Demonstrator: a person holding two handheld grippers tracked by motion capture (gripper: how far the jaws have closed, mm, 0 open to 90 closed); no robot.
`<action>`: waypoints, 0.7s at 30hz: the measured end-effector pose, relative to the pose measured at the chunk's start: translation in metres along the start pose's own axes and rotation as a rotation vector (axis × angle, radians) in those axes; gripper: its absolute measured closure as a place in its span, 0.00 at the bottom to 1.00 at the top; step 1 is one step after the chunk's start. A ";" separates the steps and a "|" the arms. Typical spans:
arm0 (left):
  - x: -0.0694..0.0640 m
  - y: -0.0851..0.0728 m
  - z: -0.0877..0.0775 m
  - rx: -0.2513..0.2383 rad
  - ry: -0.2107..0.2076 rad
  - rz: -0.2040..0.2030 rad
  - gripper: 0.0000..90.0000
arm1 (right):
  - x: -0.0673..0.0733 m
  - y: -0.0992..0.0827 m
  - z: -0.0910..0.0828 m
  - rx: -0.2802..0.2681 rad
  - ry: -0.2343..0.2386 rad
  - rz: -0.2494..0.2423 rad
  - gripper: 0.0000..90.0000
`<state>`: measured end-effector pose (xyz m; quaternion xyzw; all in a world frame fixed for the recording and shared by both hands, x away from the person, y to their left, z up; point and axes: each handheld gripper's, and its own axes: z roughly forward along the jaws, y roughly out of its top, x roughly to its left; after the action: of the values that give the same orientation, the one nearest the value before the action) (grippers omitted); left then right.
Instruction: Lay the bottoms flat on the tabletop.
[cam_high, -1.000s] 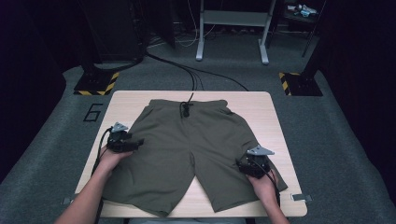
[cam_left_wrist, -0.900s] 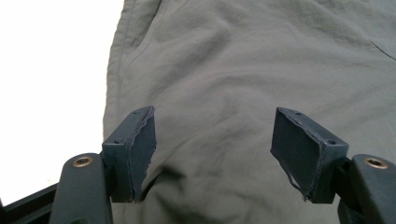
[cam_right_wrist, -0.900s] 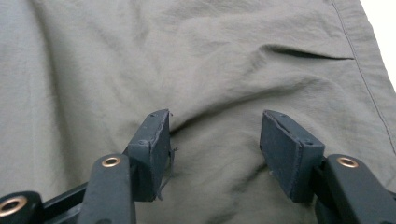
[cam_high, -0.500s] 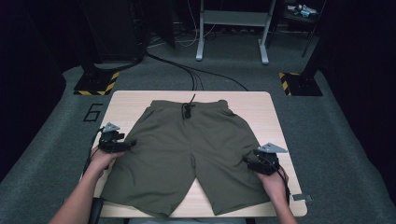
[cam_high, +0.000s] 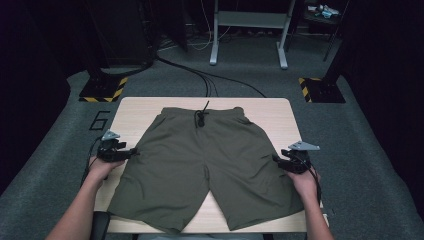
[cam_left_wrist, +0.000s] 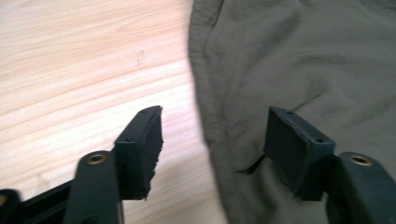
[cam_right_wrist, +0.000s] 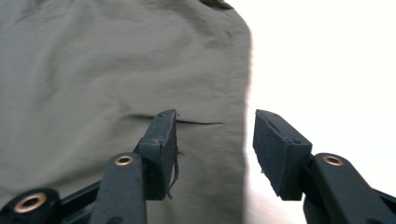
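1. Readable writing: a "6" (cam_high: 100, 120) is sitting on the floor mat just left of the table (cam_high: 135, 107); no brand or label is showing on the shorts (cam_high: 200, 165).
2. The olive shorts are lying flat on the table, waistband and black drawstring (cam_high: 201, 118) at the far side, legs toward the person.
3. Left gripper (cam_high: 131, 150) is sitting at the shorts' left side seam, jaws apart. Its own view is showing the seam running between the jaws (wood under one, cloth under the other).
4. Right gripper (cam_high: 276, 160) is sitting at the right side seam, jaws apart, straddling the edge; its view is blowing the table out to white.
5. Since half a second ago both grippers are staying at the outer edges, barely shifting.
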<state>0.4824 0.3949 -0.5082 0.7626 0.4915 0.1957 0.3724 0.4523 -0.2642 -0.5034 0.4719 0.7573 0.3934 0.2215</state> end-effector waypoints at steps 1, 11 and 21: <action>0.002 -0.001 -0.001 0.007 0.003 0.008 0.44 | 0.000 0.000 0.000 0.000 0.000 0.000 0.57; 0.017 -0.012 -0.006 -0.001 0.030 -0.010 0.57 | -0.026 -0.015 0.003 0.028 -0.078 0.048 0.65; 0.019 -0.021 -0.001 0.007 0.044 0.002 0.52 | -0.025 -0.021 0.007 0.053 -0.116 0.039 0.54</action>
<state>0.4774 0.4176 -0.5248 0.7600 0.4994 0.2109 0.3586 0.4570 -0.2891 -0.5254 0.5143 0.7440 0.3494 0.2445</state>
